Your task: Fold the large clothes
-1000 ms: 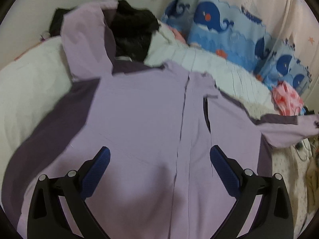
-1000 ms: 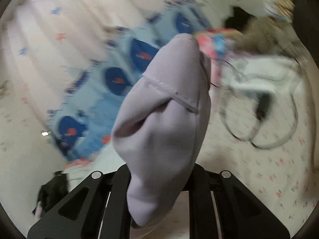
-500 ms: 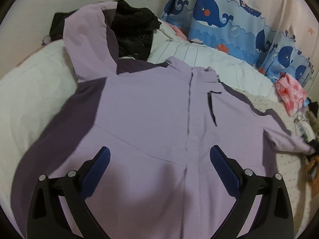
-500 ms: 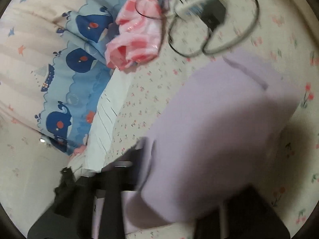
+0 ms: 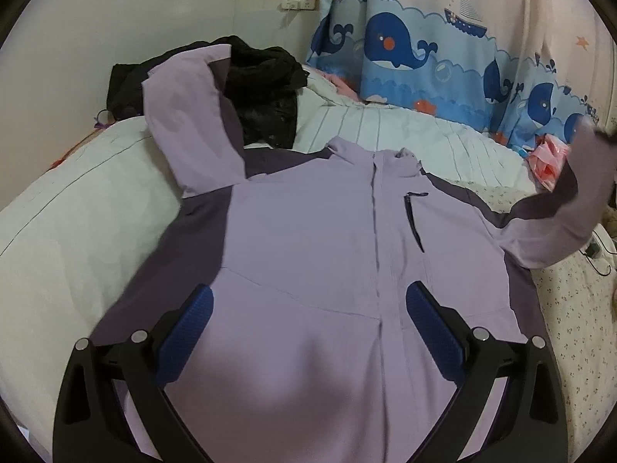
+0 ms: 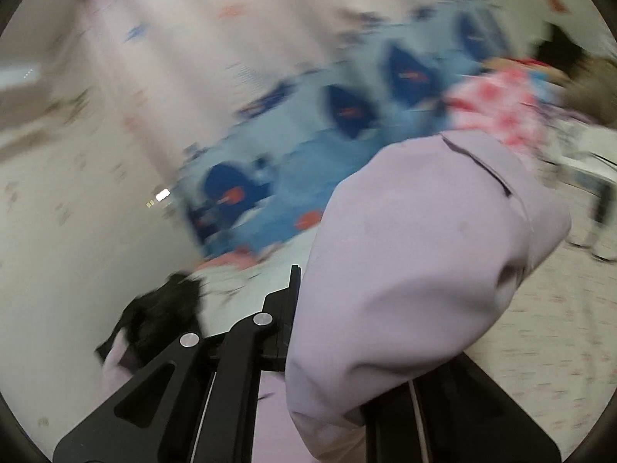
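A lilac jacket [image 5: 308,239] with dark purple side panels lies front-up on the bed, its hood [image 5: 185,123] thrown back over a pillow. My left gripper [image 5: 308,293] hovers open above the jacket's lower front, with nothing between its blue pads [image 5: 185,328]. The jacket's right sleeve [image 5: 559,223] rises off the bed toward the right edge of the left wrist view. In the blurred right wrist view my right gripper [image 6: 331,308] is shut on the sleeve cuff [image 6: 416,254], which drapes over the fingers and hides their tips.
A black garment [image 5: 262,88] lies behind the hood near the wall. A whale-print curtain [image 5: 405,50] hangs along the far side. A striped white quilt [image 5: 405,131], a pink cloth [image 5: 547,158] and a dark cable [image 5: 597,258] lie on the bed at the right.
The right sleeve, stretched low over the bed half a second ago, now hangs raised in the right gripper. The left gripper has drawn back slightly and stayed open.
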